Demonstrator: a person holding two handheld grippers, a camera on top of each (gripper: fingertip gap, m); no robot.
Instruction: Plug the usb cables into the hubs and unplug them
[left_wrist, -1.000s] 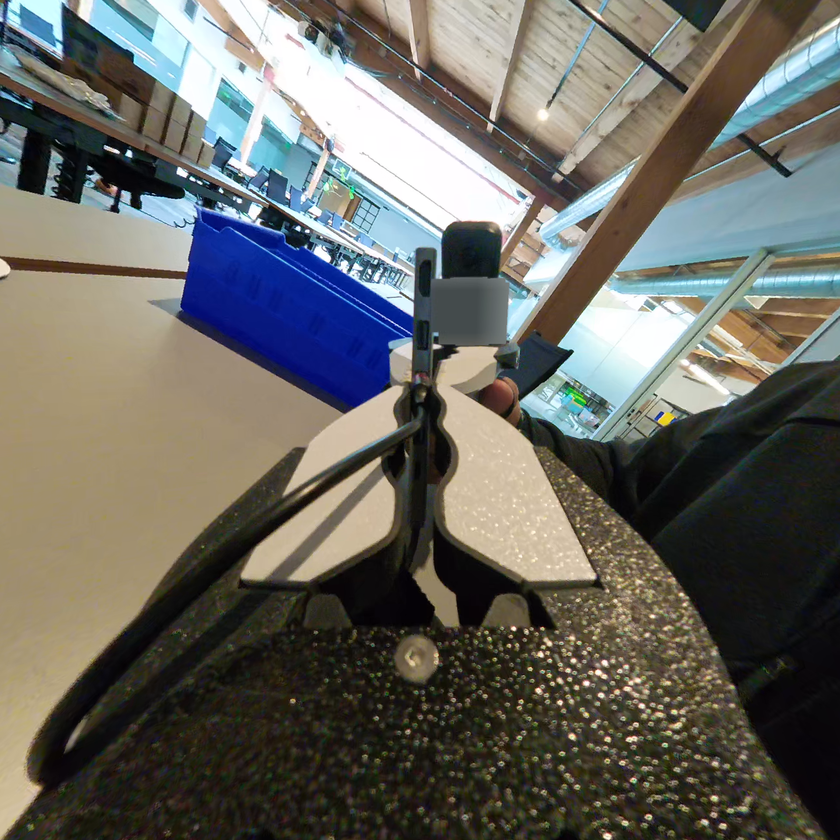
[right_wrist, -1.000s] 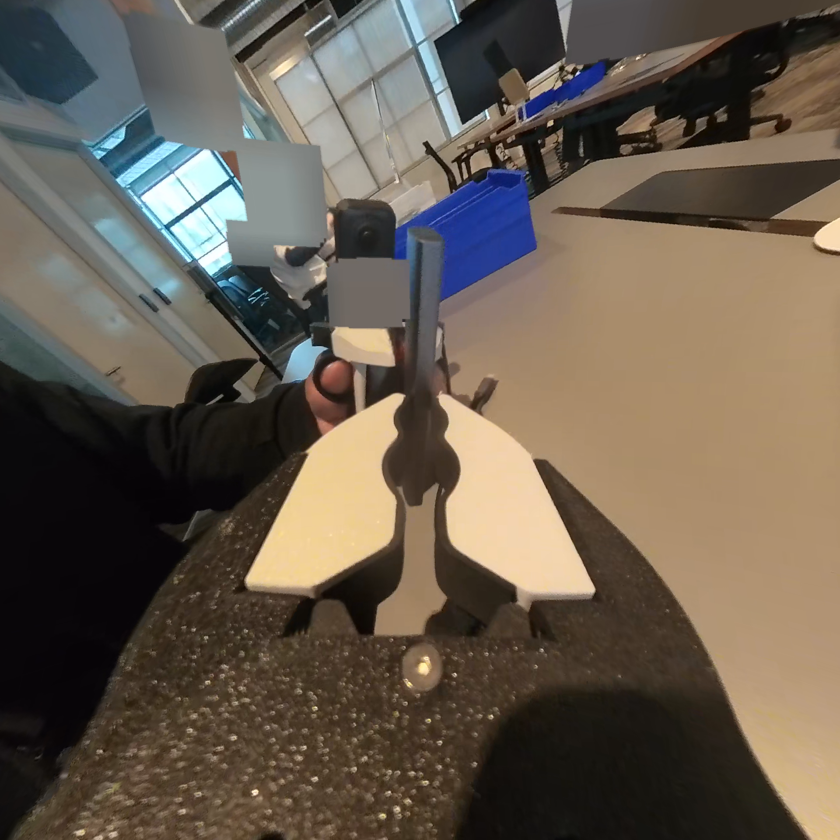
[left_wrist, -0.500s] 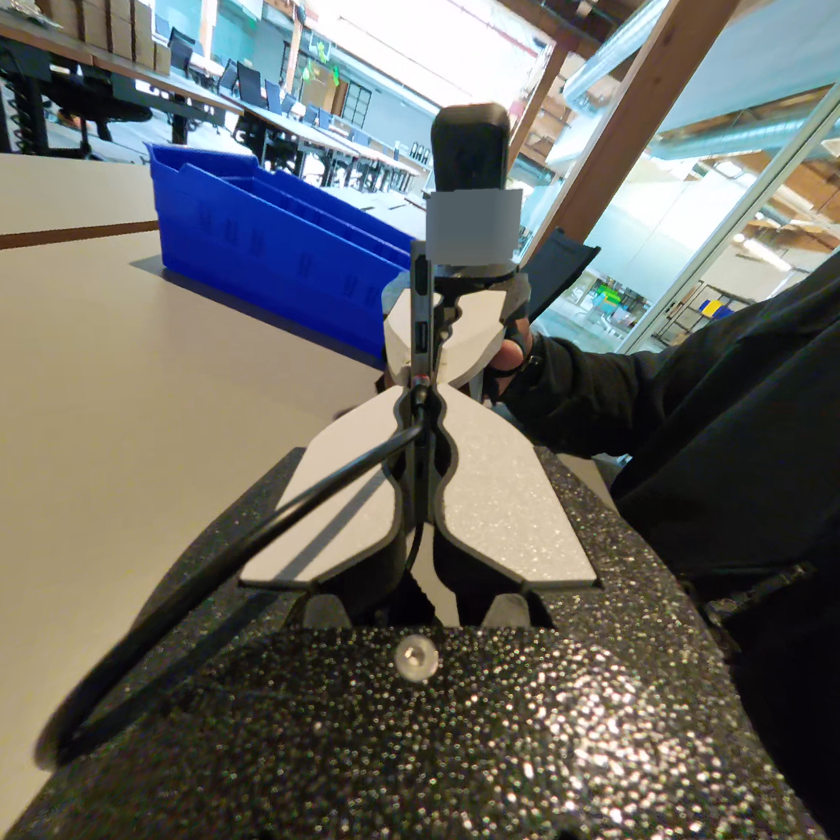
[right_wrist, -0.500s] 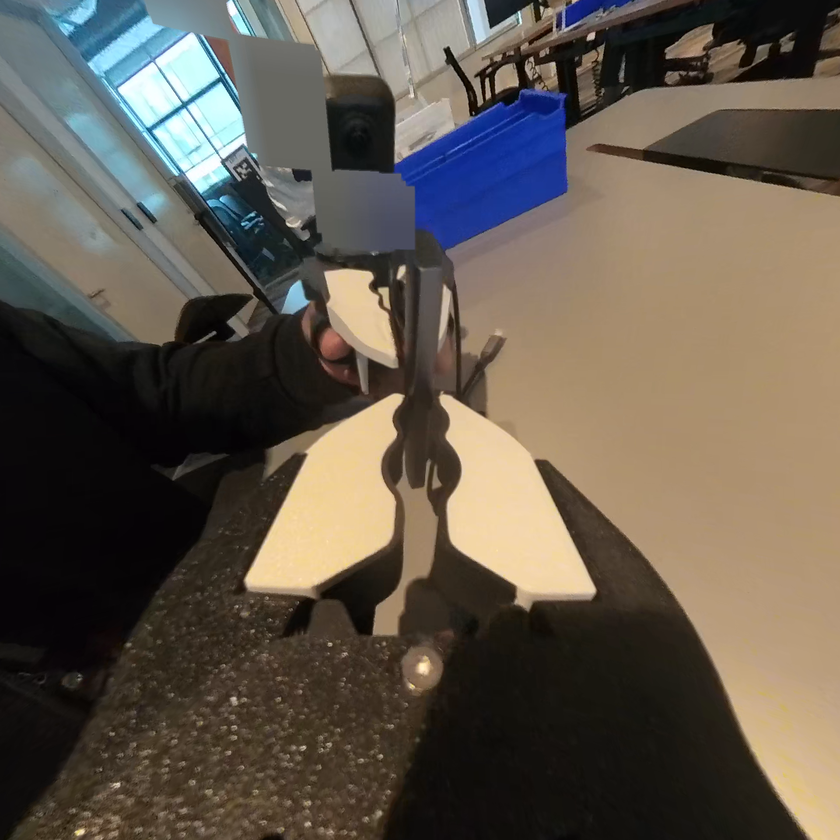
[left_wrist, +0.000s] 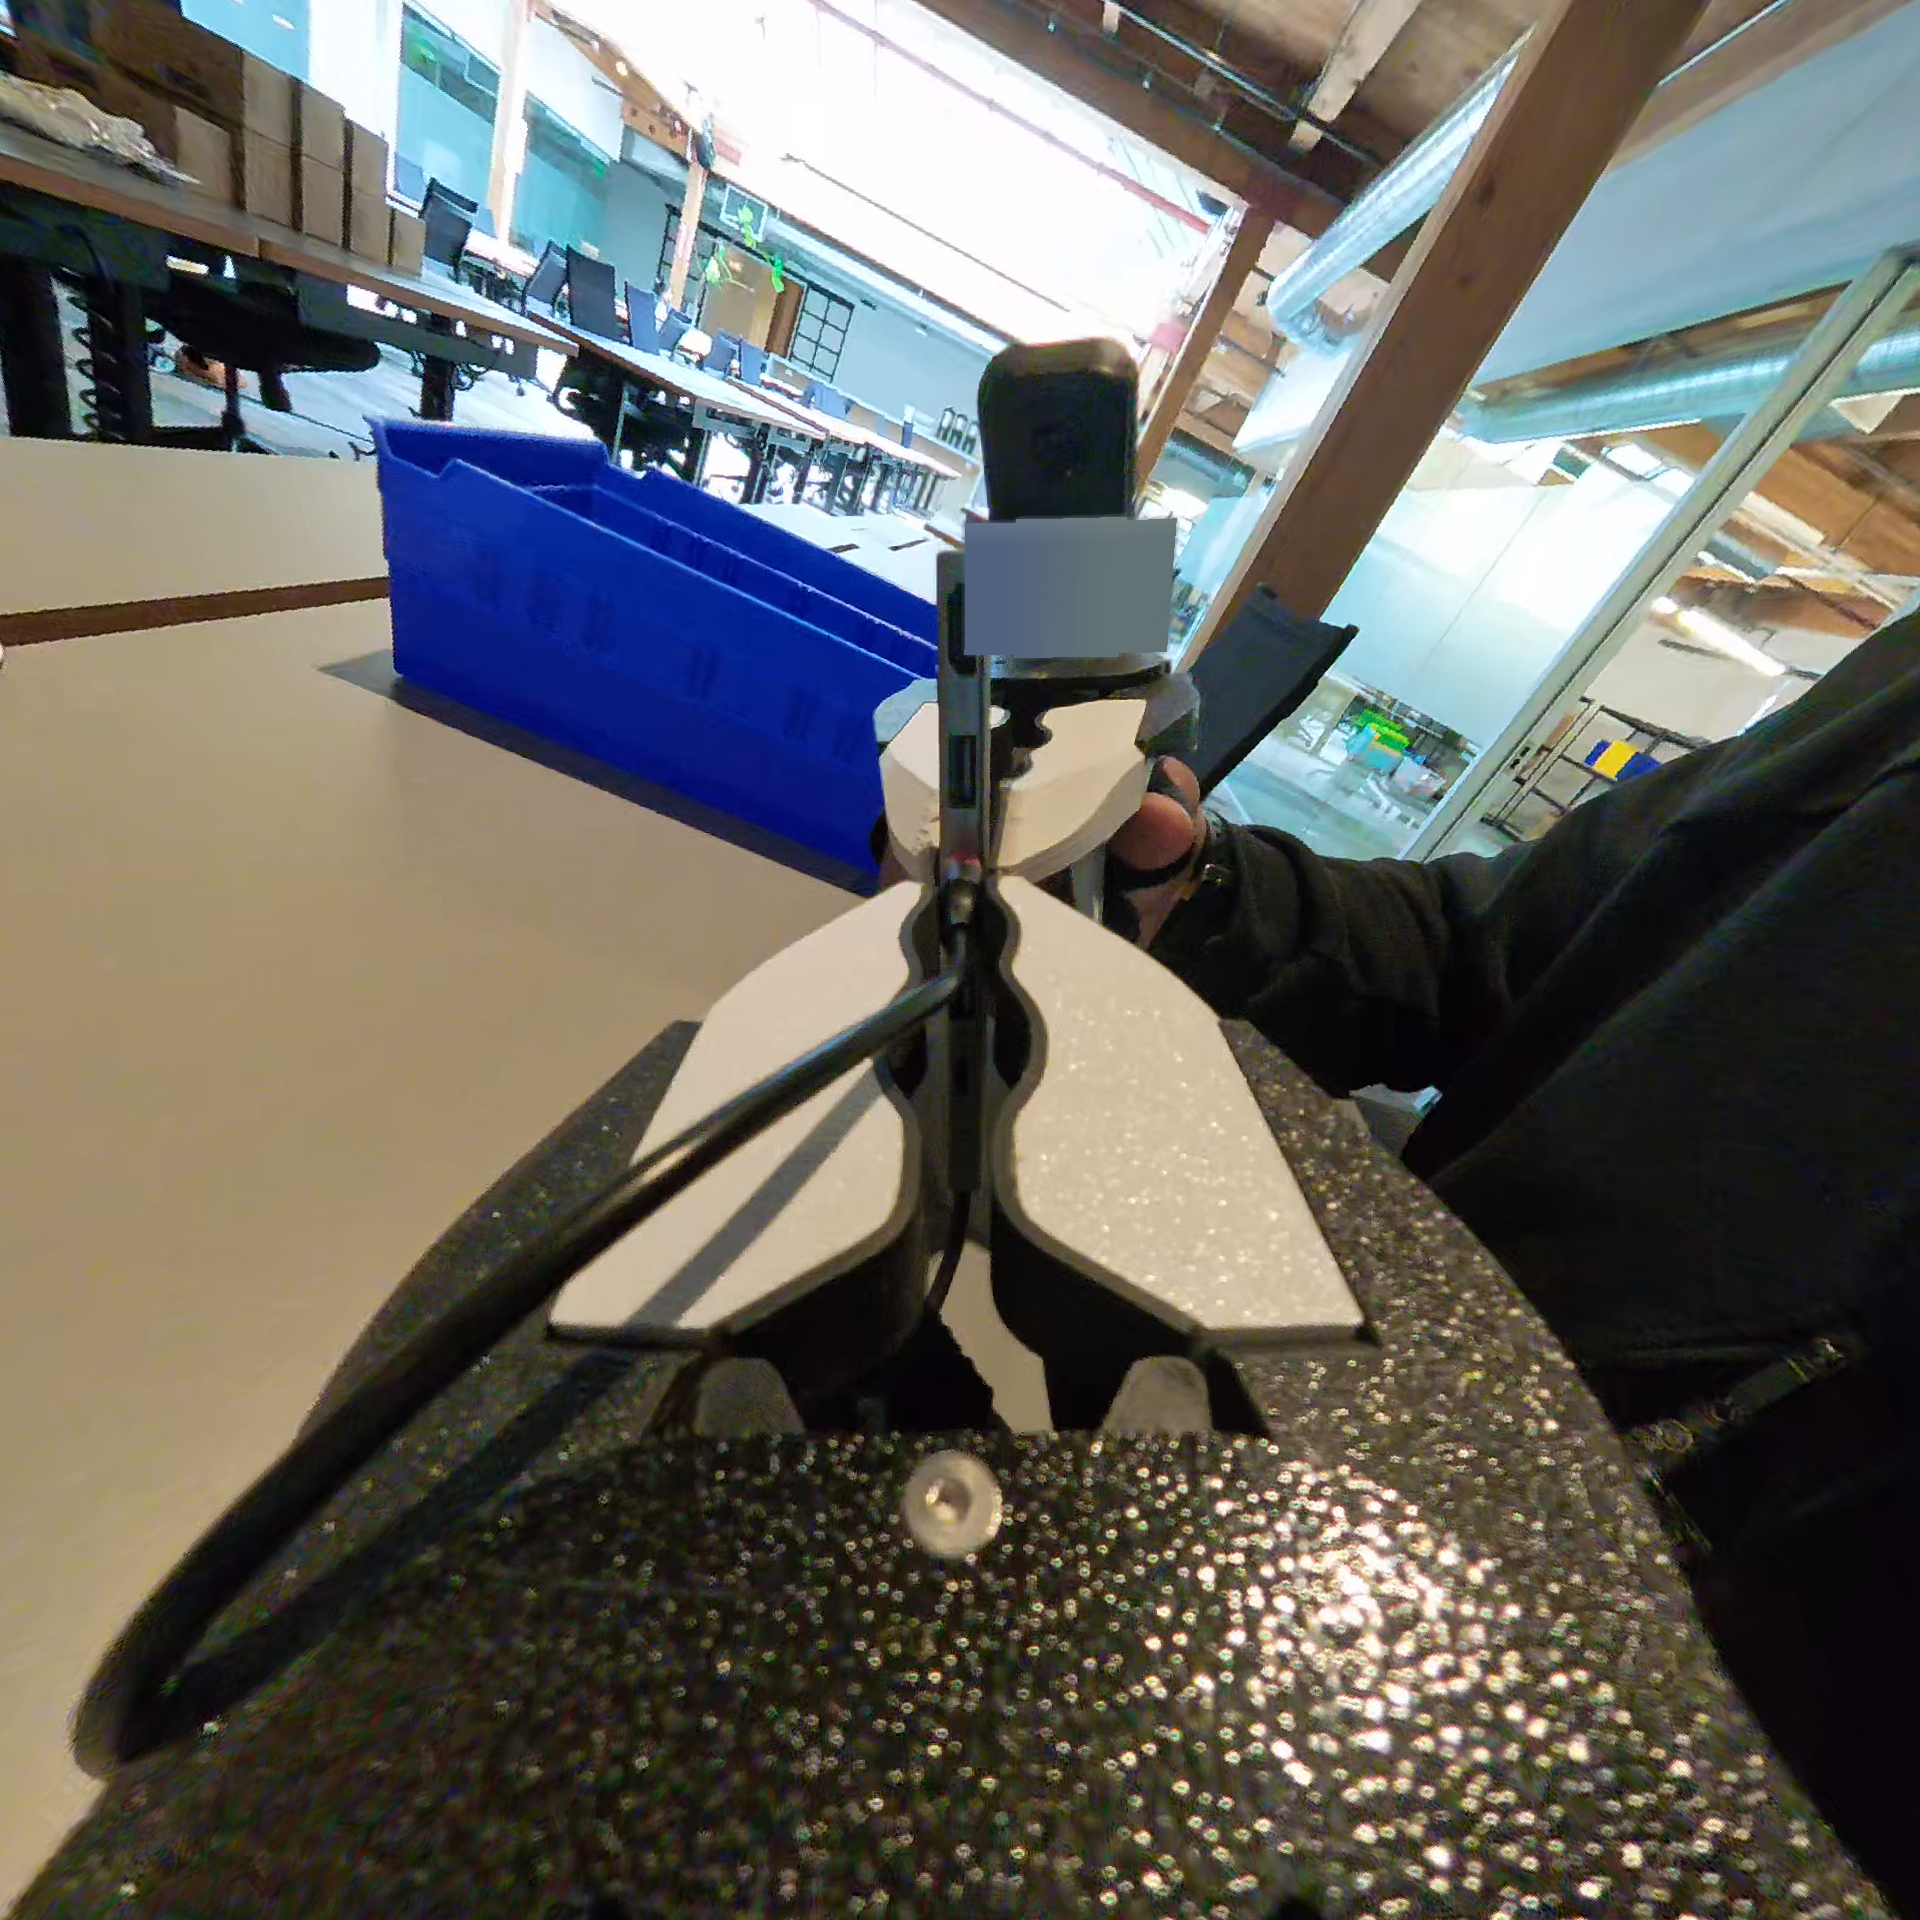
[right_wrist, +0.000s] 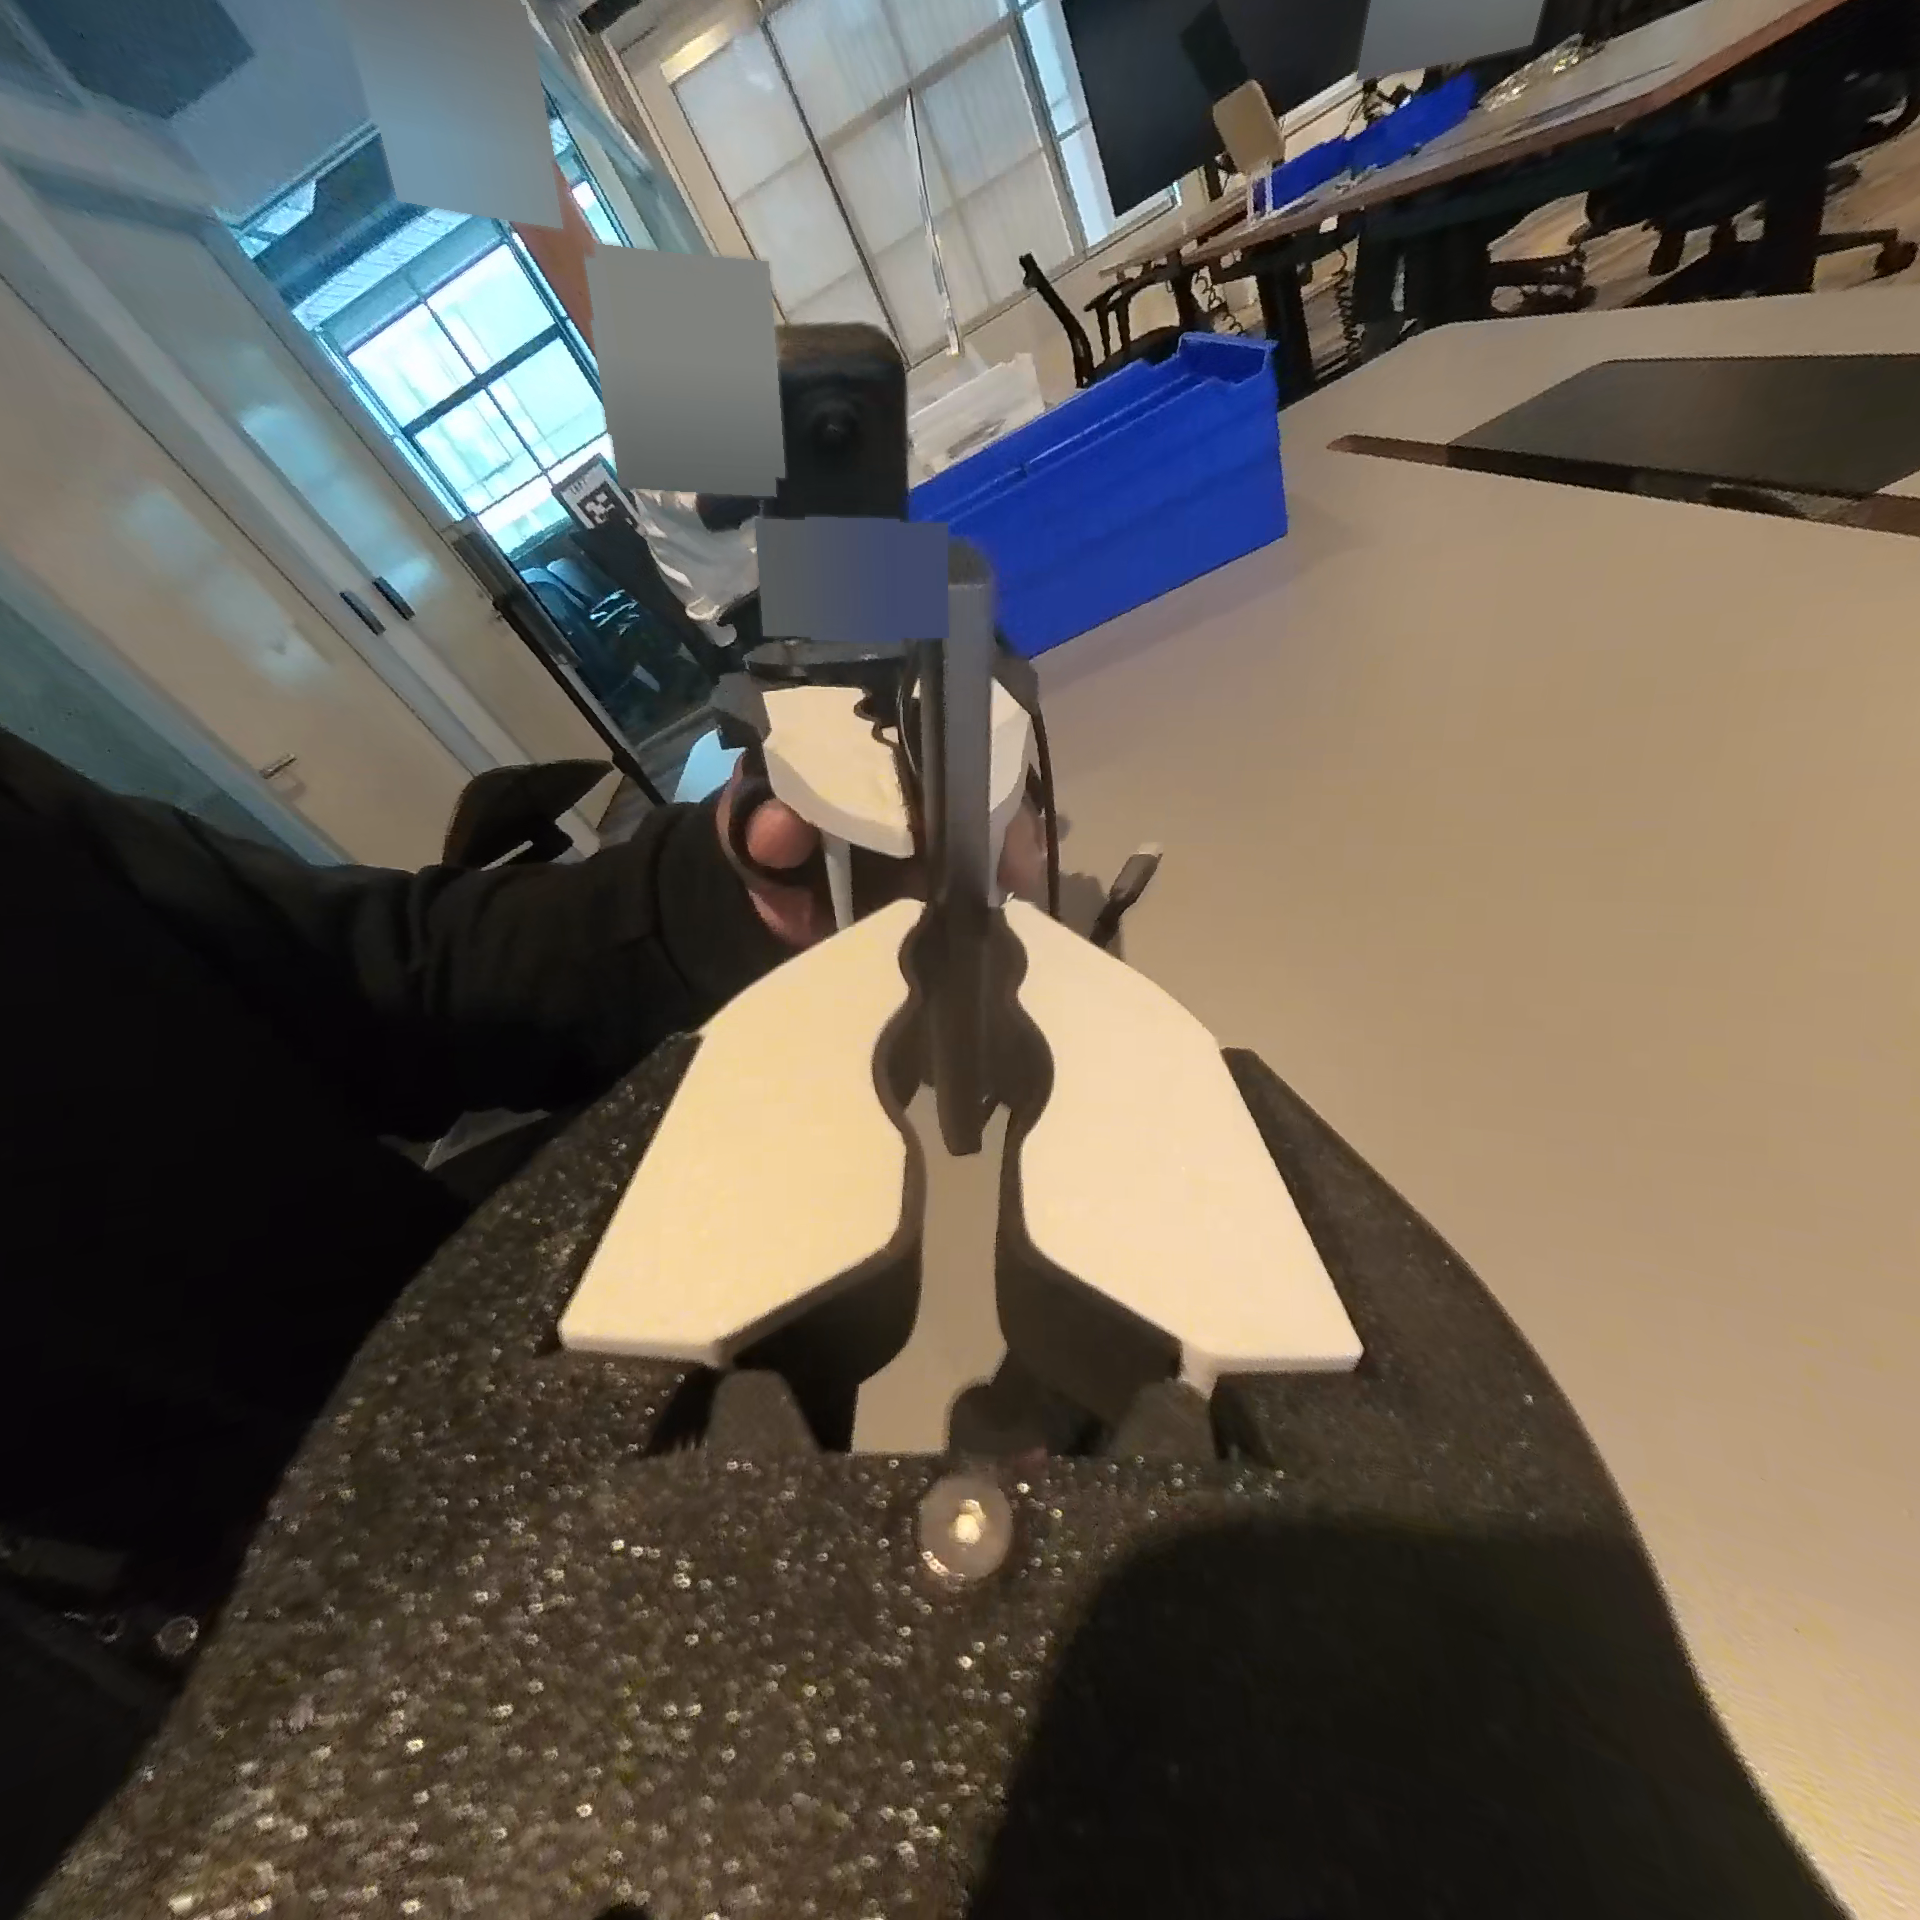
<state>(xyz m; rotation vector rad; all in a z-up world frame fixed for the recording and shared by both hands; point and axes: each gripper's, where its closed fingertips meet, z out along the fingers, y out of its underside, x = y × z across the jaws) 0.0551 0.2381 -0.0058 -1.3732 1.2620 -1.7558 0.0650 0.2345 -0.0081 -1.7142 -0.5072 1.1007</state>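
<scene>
The hub (left_wrist: 962, 821) is pinched by both grippers (left_wrist: 961, 935) (right_wrist: 961, 935), one cable (left_wrist: 727, 1122) looks plugged in, and unplugging is left.

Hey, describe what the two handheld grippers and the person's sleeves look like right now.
Both grippers, left gripper and right gripper, share one design: a black speckled, glittery body, two flat white fingers with wavy inner edges, a silver screw, and a black camera on top. The sleeves are black and long.

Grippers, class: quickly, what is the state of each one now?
Left gripper: shut on the grey USB hub.
Right gripper: shut on the same hub.
</scene>
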